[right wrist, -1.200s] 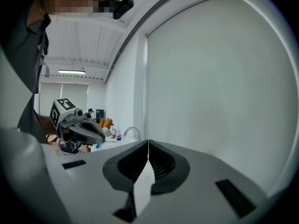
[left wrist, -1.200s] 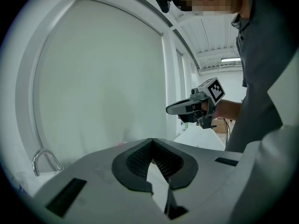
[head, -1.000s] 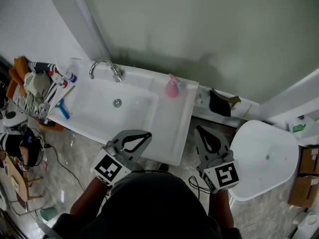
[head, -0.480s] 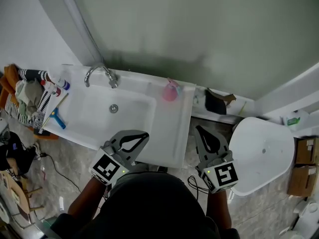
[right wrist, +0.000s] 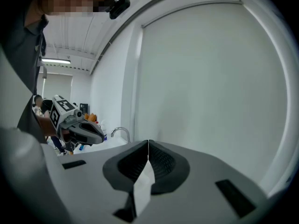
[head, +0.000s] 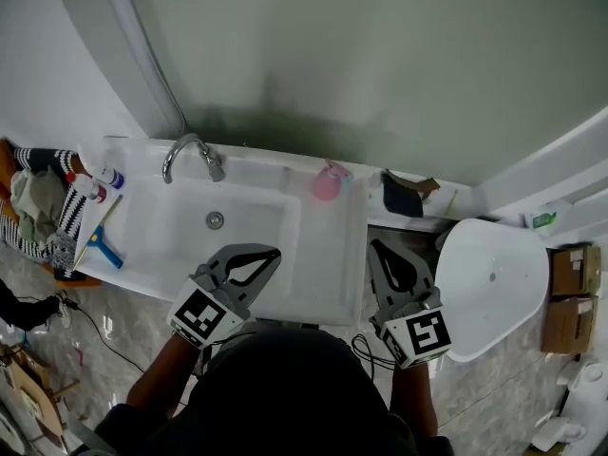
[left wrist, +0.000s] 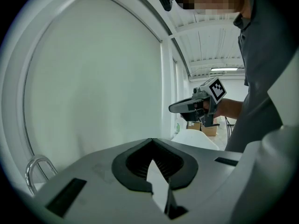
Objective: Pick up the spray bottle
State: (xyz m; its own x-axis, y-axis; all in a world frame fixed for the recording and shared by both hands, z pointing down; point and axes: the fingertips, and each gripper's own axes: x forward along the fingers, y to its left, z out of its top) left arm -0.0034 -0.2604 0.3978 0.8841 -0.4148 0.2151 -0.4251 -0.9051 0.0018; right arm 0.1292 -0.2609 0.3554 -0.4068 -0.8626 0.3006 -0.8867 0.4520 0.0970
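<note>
A pink spray bottle [head: 328,182] with a pale blue top stands upright on the white sink counter [head: 332,255], right of the basin and close to the wall. My left gripper [head: 275,252] hovers over the front of the sink, shut and empty, its tips short of the bottle and to its left. My right gripper [head: 372,247] is also shut and empty, at the counter's right edge, short of the bottle and to its right. In the left gripper view, the jaws [left wrist: 151,140] meet, with the right gripper [left wrist: 174,108] ahead. The right gripper view shows closed jaws [right wrist: 148,141] and the left gripper [right wrist: 99,136].
A chrome faucet [head: 190,152] arches over the basin [head: 237,212]. Bottles [head: 106,175], cloths [head: 38,205] and a blue-handled tool [head: 103,247] lie at the sink's left end. A dark object [head: 397,196] sits on the ledge, a white toilet [head: 494,278] at right, and cardboard boxes [head: 568,297] beyond.
Both grippers have moved forward towards the sink and wall, still shut. The sink and bottle now sit lower and nearer in the head view.
</note>
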